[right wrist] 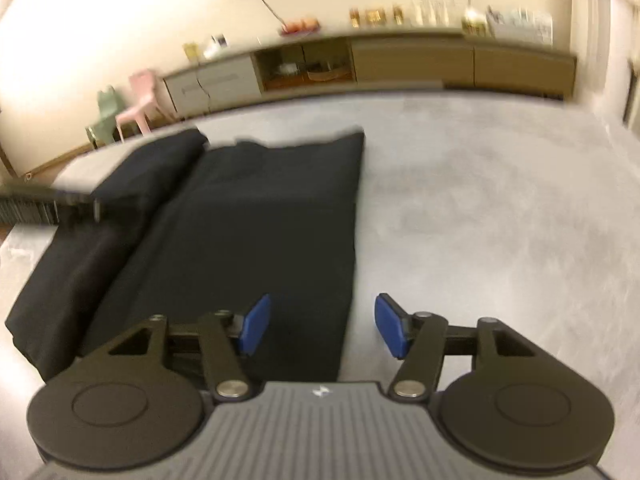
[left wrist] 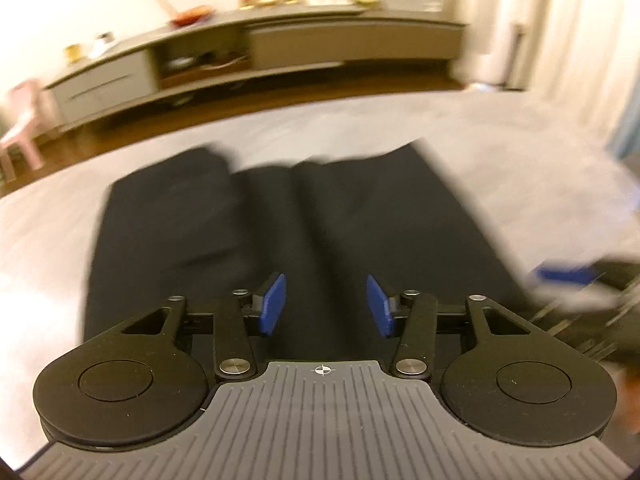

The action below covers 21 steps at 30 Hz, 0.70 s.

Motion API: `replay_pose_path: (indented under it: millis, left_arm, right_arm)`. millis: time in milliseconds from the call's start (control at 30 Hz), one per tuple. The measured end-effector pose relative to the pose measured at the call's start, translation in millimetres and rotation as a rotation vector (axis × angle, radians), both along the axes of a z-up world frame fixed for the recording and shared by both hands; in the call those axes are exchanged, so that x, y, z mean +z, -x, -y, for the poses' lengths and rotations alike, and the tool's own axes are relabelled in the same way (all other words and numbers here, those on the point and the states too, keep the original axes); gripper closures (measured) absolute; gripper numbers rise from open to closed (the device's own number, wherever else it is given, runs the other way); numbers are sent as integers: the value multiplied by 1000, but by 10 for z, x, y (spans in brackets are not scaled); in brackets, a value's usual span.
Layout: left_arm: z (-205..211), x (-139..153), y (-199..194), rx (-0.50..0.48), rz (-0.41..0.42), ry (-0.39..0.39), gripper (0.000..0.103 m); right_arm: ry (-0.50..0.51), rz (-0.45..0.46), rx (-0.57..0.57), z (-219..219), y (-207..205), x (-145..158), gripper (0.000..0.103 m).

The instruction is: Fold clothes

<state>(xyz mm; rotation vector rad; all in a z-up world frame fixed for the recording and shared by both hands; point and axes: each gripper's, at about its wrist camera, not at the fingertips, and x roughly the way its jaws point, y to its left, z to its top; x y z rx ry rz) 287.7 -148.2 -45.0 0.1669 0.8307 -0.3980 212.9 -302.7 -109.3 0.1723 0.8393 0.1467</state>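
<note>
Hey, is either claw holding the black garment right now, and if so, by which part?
Nothing is held. The left claw and the right claw both stand open above the black garment, nothing between the pads.

Home living room | long low media cabinet (right wrist: pixel 400 64) along wall | pink child's chair (right wrist: pixel 140 98) beside cabinet's left end | grey carpet (right wrist: pixel 500 220) before cabinet

Black garment (right wrist: pixel 256 216) on pale grey bedcover (right wrist: pixel 480 200), pink chair (right wrist: pixel 140 100) behind
</note>
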Motion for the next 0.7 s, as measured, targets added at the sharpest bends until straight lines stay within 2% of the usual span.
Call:
replay_pose_path:
  millis: [33, 67, 100, 133, 300, 367, 433, 467, 500, 567, 633, 700]
  left_arm:
    - [164, 37, -45, -35, -9, -1, 52]
    - [350, 62, -107, -76, -23, -9, 48]
    - [530, 68, -159, -114, -36, -20, 44]
    - [691, 50, -210, -140, -46, -39, 43]
    - [1284, -202, -495, -216, -142, -132, 41]
    - [1428, -337, -528, -233, -164, -184, 44]
    - [1470, -460, -483, -233, -126, -263, 100]
    - [1457, -474, -443, -234, -98, -276, 101]
    - [1428, -461, -407, -242, -76, -268, 103]
    - [1308, -375, -352, -248, -36, -231, 103]
    - [1029, -132, -339, -228, -12, -139, 103]
    - [539, 186, -365, -173, 18, -33, 103]
  right_arm:
    - [10, 14, 12, -16, 11, -8, 73]
    - [27, 16, 43, -42, 27, -24, 91]
    - [33, 29, 47, -58, 45, -10, 97]
    - [29, 46, 43, -61, 61, 8, 98]
    - [48, 163, 68, -154, 166, 121, 99]
    - [53, 196, 83, -167, 201, 150, 99]
    - [44, 207, 89, -158, 199, 163, 99]
    - [40, 209, 92, -150, 191, 166, 99]
    - [34, 209, 94, -137, 181, 173, 99]
    - [-49, 226, 99, -52, 226, 281, 98]
    - [-134, 242, 104, 33, 271, 391, 83]
    - [-218, 259, 109, 118, 317, 500, 70]
